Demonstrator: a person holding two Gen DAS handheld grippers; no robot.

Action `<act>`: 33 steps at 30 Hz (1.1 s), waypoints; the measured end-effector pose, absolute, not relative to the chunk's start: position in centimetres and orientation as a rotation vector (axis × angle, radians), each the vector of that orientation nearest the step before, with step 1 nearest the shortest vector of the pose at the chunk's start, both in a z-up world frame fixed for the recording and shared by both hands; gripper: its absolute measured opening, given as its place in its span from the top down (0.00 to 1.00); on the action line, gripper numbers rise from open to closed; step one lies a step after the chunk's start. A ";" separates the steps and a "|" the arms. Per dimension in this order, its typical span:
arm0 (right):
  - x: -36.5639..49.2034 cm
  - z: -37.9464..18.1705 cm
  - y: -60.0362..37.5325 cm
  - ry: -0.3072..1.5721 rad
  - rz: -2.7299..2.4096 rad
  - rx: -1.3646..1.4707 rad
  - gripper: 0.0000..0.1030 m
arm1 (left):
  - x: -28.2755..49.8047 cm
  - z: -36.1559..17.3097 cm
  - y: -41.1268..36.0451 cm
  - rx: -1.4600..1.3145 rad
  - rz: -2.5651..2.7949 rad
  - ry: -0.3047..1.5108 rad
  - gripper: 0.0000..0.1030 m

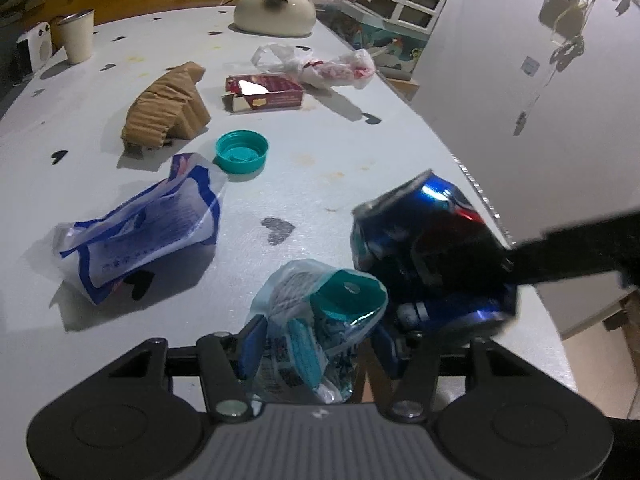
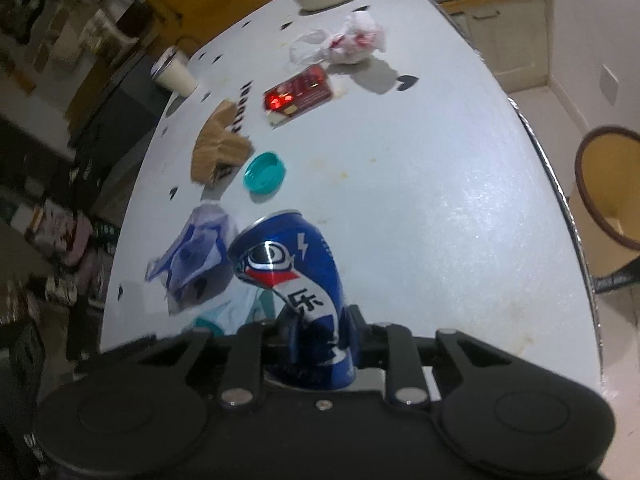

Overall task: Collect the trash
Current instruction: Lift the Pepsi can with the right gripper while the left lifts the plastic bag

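White table, heart-dotted. Left to right: cup; cardboard; blue-white bag; teal lid; red box; crumpled plastic. Left gripper pinches a teal-capped wrapper. Right gripper clamps a dented blue can, near table's right edge.

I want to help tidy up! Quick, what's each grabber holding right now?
Left gripper: closed on a crumpled plastic bottle with a teal cap.
Right gripper: shut on the dented blue soda can.
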State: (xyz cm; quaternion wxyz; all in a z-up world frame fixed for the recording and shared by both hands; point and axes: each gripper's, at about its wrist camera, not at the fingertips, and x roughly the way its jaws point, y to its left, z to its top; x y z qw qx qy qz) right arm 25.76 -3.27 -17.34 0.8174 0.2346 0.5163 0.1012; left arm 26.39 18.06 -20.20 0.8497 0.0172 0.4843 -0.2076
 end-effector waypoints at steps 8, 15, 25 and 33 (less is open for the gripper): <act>24.9 -16.7 -3.1 1.104 0.319 0.507 0.76 | 27.0 -20.4 18.9 0.035 -0.469 0.994 0.47; 25.2 -18.2 -3.3 1.139 0.375 0.587 0.66 | 26.6 -20.7 18.1 0.061 -0.549 0.974 0.49; 26.2 -20.3 -2.2 1.195 0.237 0.590 0.67 | 26.2 -21.1 17.4 0.060 -0.589 0.984 0.50; 26.2 -19.7 -2.2 1.188 0.220 0.542 0.74 | 26.1 -20.0 18.0 0.026 -0.527 1.004 0.50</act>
